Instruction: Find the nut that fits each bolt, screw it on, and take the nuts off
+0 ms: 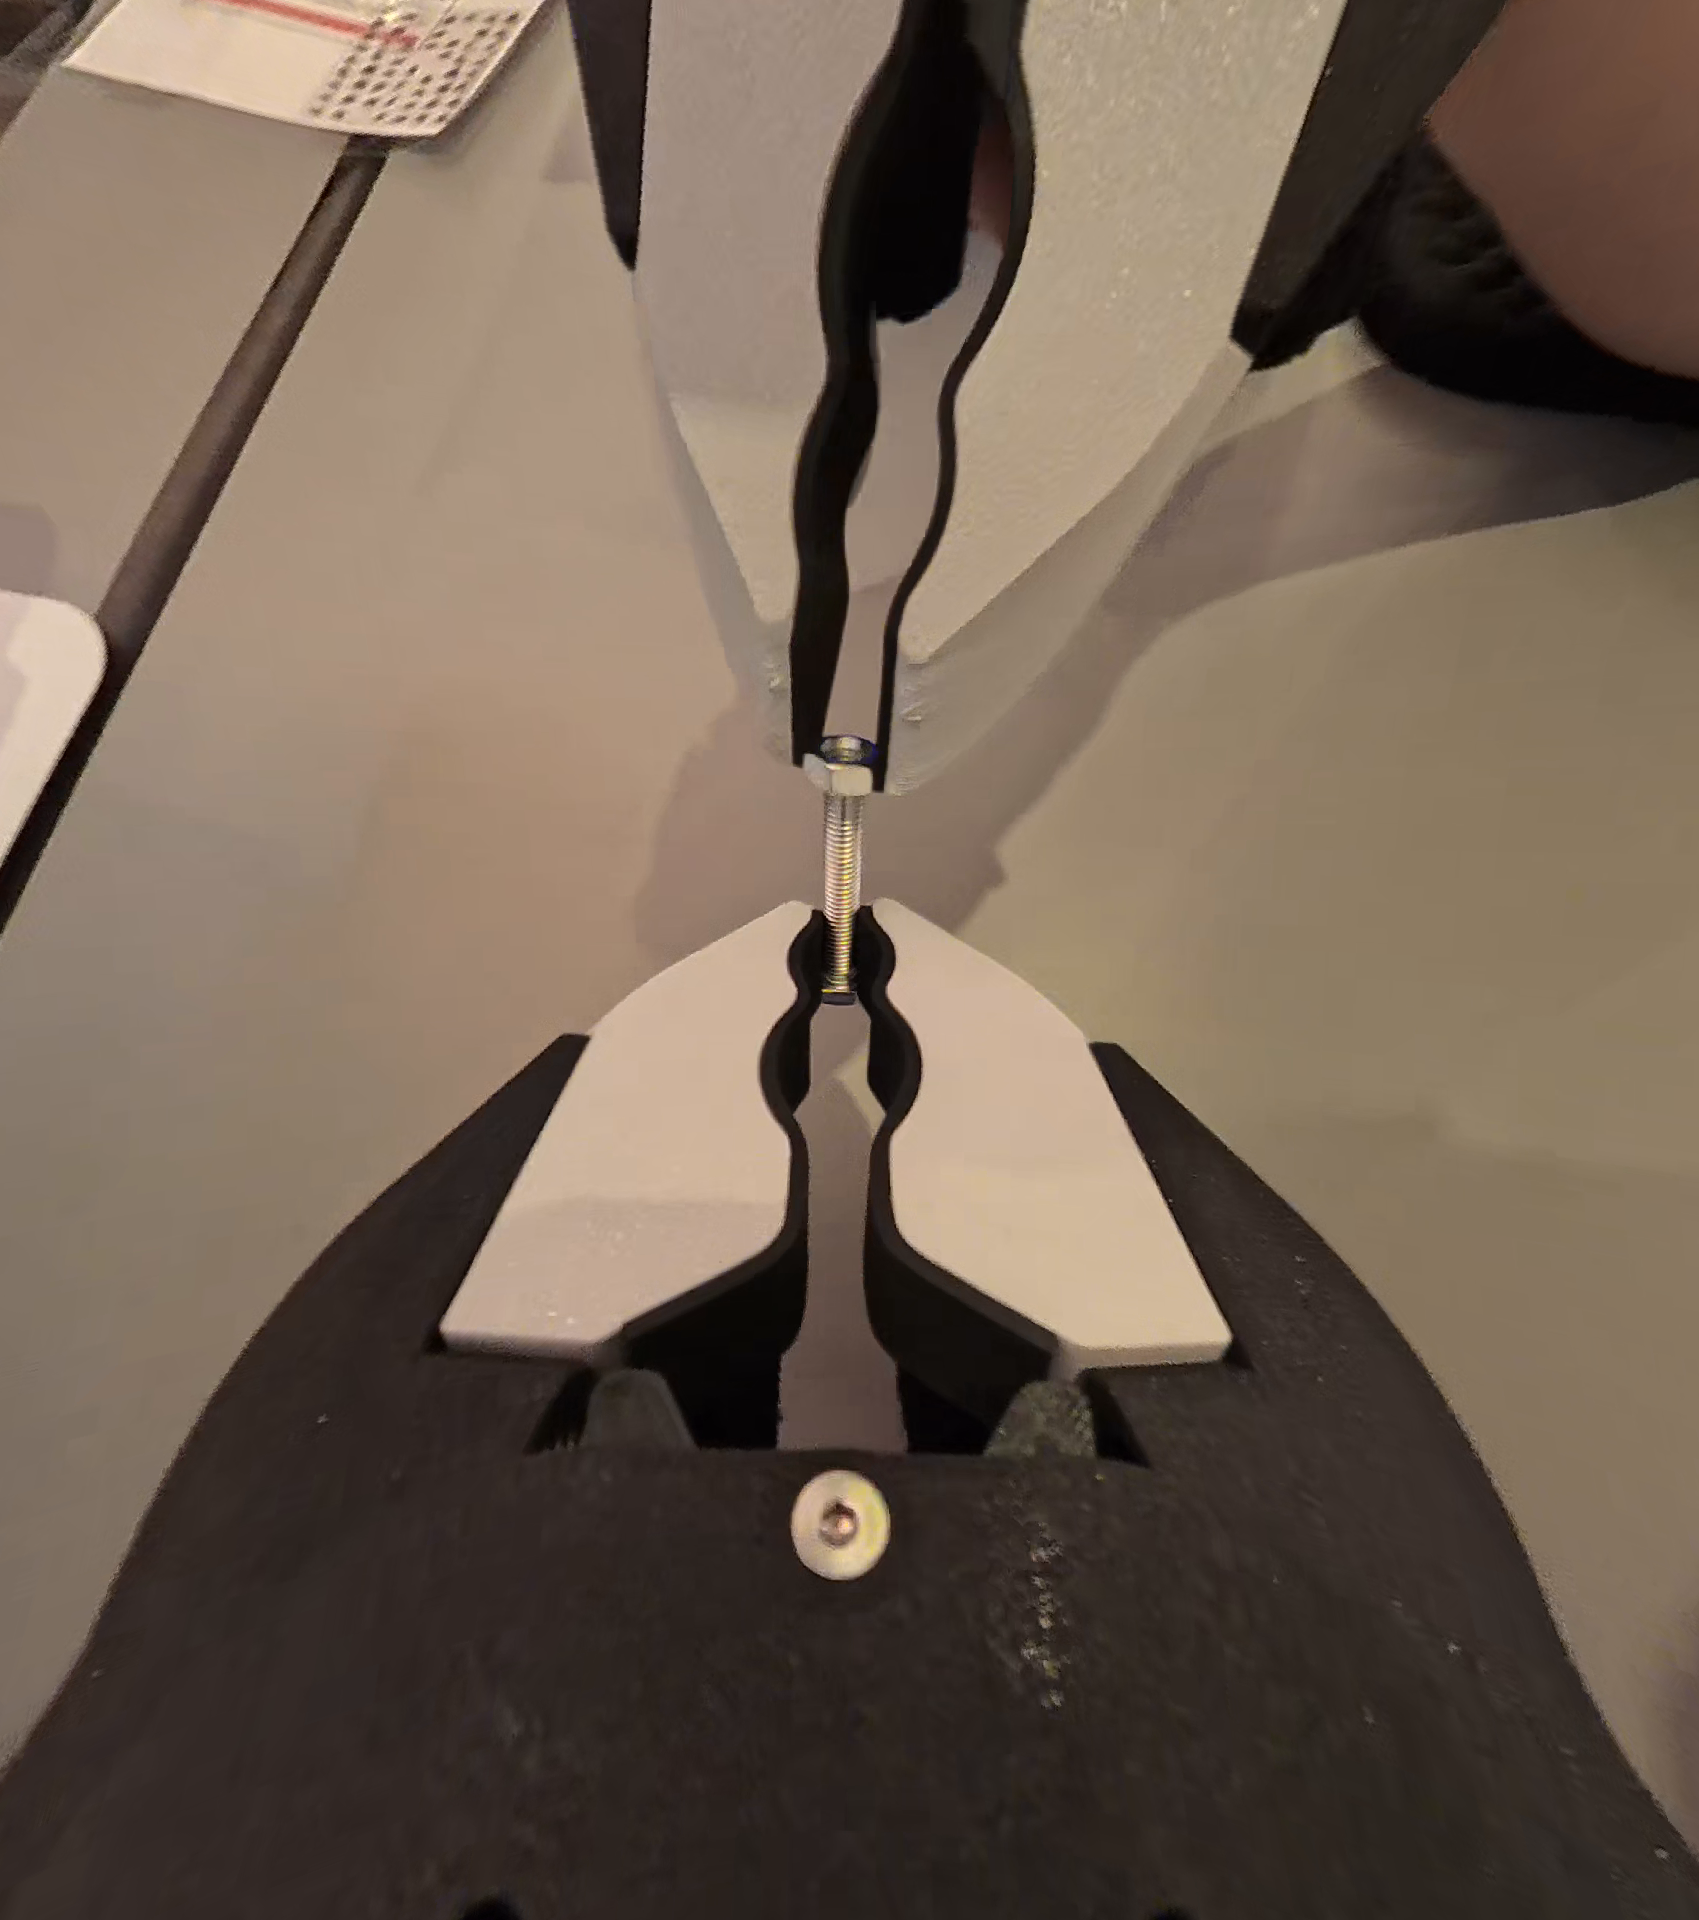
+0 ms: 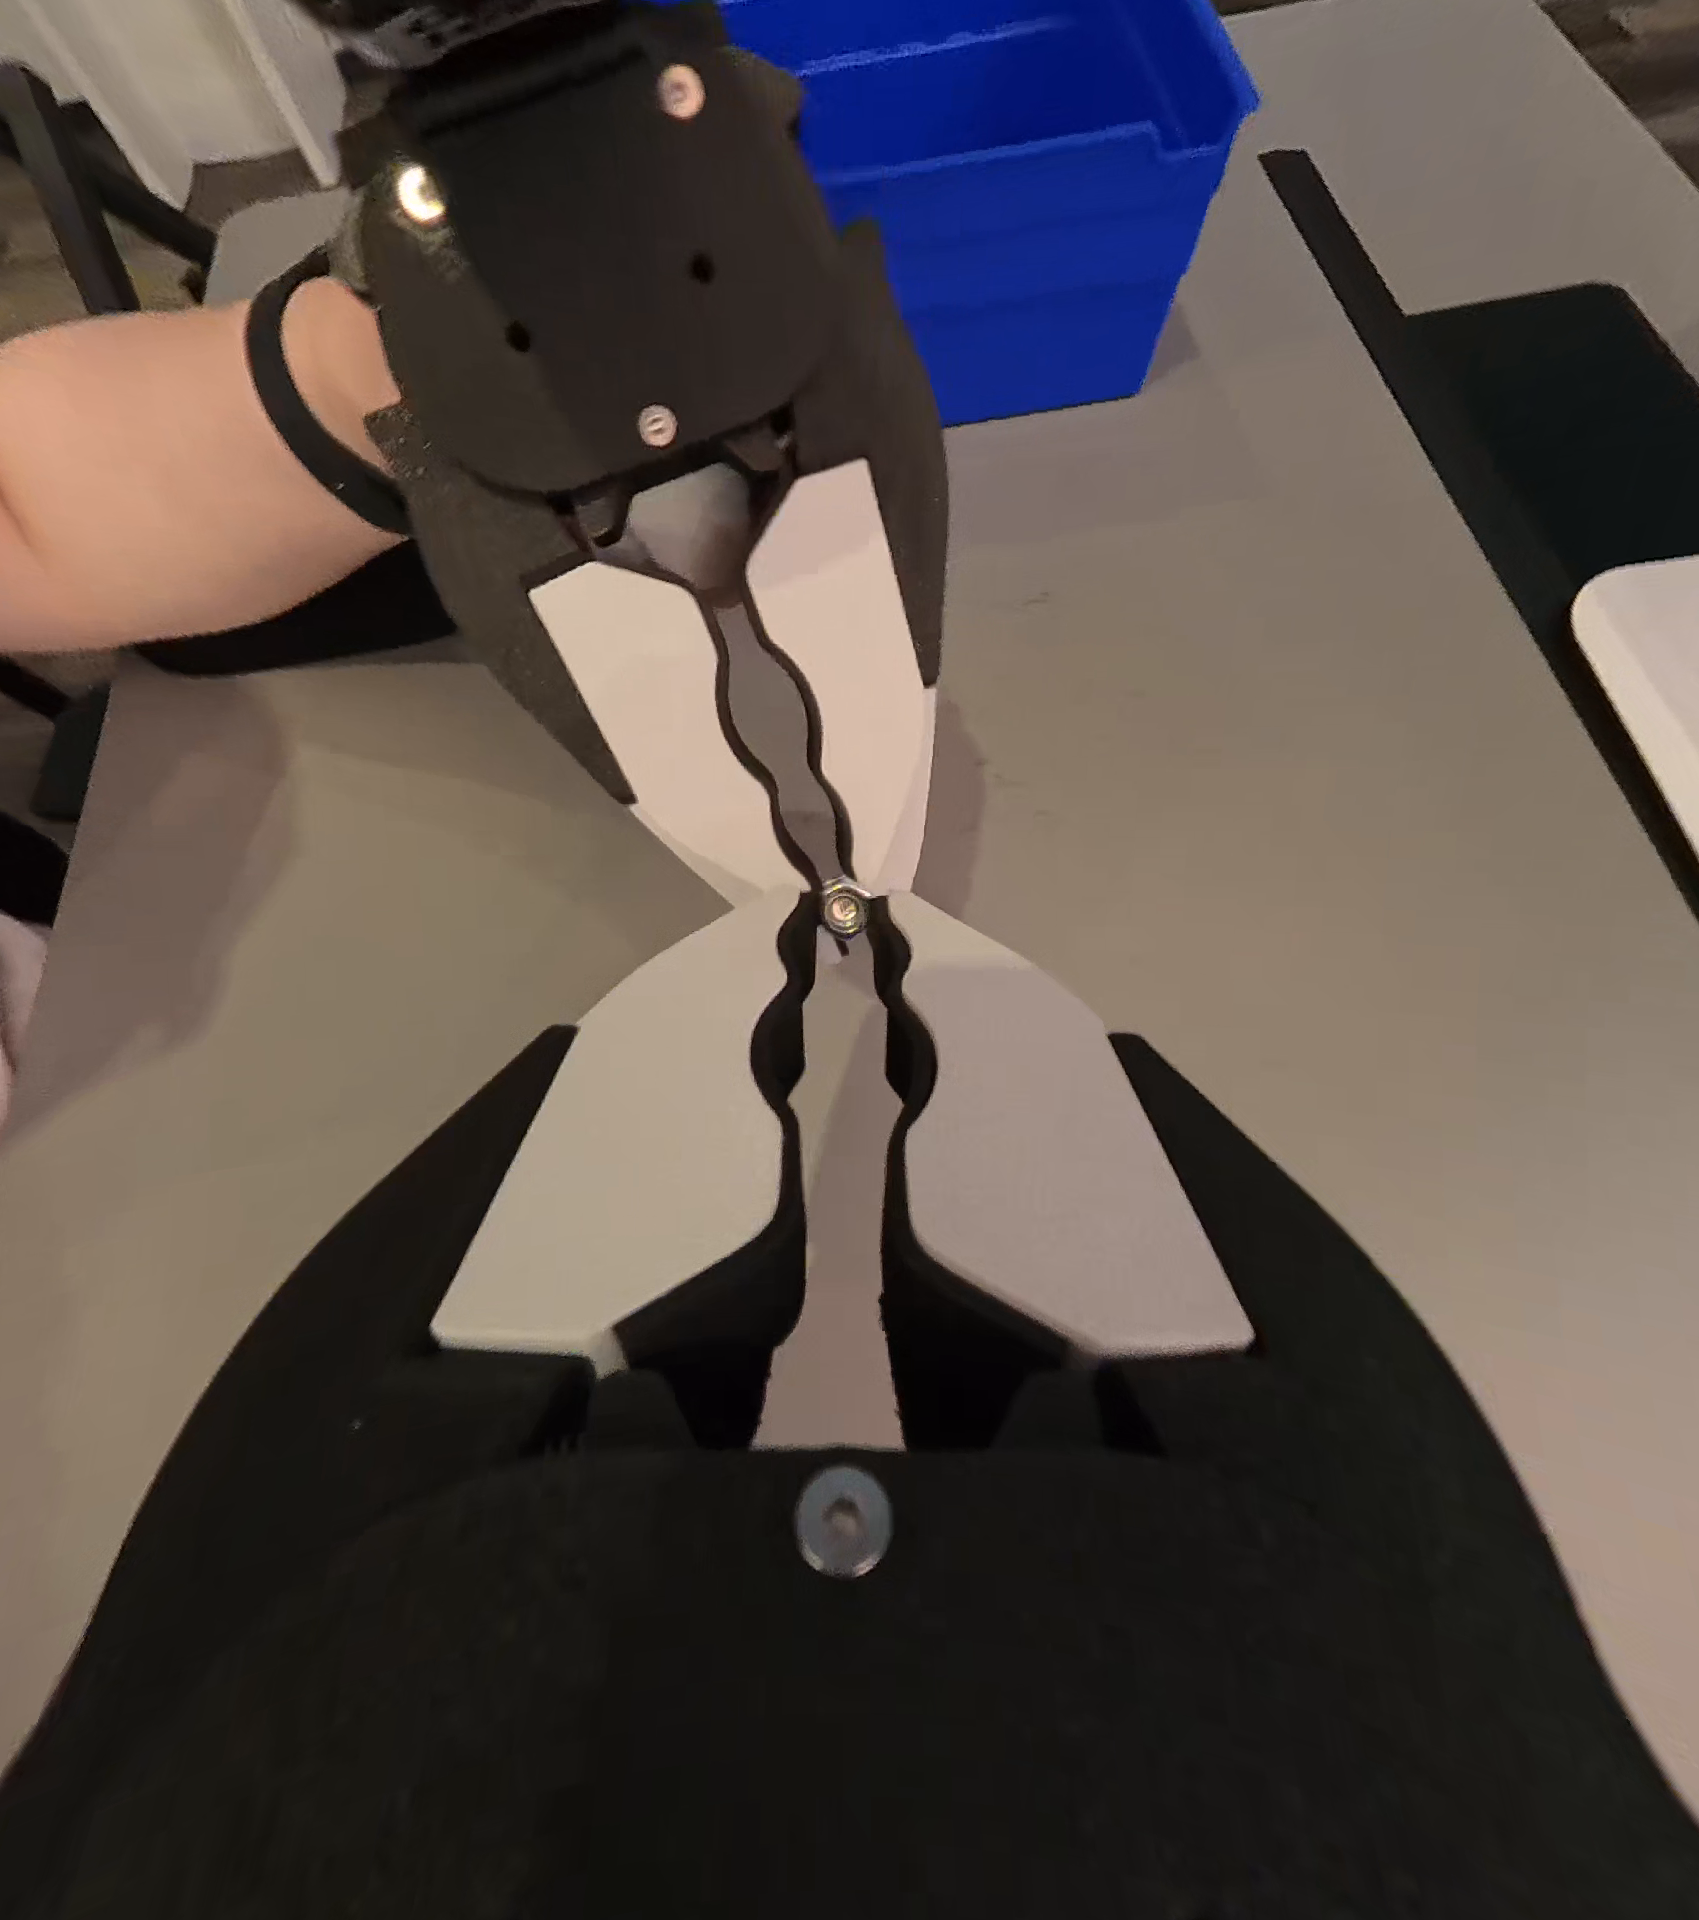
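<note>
Left tongs [image 1: 840, 914] pinch the bolt [image 1: 839, 868] near its head, held above the table [image 1: 1344, 935]. Right tongs [image 2: 840, 914] pinch the nut [image 1: 842, 767] seated on the bolt tip. Risk: off-axis turning cross-threads it, or a loosened pinch drops it.

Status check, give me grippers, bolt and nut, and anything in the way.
Left gripper shut on bolt, head end. Right gripper shut on nut at the bolt's far tip. Both held above the grey table. Nothing in the way.
</note>
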`<action>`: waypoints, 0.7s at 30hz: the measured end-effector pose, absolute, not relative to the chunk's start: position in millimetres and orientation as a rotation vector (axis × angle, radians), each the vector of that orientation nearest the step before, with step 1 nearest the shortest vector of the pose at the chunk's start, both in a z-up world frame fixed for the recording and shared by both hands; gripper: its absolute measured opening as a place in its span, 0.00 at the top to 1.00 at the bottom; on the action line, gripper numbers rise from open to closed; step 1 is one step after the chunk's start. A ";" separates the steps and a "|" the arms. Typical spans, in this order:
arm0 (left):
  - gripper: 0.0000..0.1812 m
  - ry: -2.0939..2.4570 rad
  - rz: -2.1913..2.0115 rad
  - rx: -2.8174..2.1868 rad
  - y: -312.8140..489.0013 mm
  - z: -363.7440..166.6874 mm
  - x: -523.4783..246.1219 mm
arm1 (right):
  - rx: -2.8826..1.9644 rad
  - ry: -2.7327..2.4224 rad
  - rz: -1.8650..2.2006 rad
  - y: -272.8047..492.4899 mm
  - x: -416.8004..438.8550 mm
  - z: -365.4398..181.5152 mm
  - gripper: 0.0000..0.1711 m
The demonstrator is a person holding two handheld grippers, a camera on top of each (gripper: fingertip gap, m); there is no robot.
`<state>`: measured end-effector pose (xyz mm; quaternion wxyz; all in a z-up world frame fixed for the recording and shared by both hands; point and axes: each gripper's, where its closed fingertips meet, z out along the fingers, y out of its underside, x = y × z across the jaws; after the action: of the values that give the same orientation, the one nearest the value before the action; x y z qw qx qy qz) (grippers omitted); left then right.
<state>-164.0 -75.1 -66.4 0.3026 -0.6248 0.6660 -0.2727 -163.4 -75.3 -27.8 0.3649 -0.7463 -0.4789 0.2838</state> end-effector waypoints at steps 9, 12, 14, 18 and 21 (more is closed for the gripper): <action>0.98 1.694 -0.465 -1.747 -53.8 -76.1 -168.0 | -2.034 -1.001 0.819 -58.3 -163.9 -38.1 0.94; 0.98 1.671 -0.377 -1.755 -47.7 -77.4 -169.1 | -2.070 -0.900 0.882 -54.1 -164.1 -39.8 0.94; 0.98 1.651 -0.340 -1.766 -44.6 -77.6 -169.7 | -2.088 -0.824 0.933 -51.4 -164.4 -40.0 0.94; 0.97 1.639 -0.270 -1.781 -39.9 -80.5 -172.0 | -2.101 -0.754 0.976 -47.6 -165.6 -43.6 0.94; 0.97 1.644 -0.245 -1.783 -38.2 -82.6 -172.8 | -2.114 -0.730 0.977 -46.4 -165.9 -46.2 0.94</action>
<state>-172.8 -38.2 -82.6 0.3451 -0.6865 0.6331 -0.0942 -165.9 -46.4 -46.2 0.3432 -0.8136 -0.2809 0.3760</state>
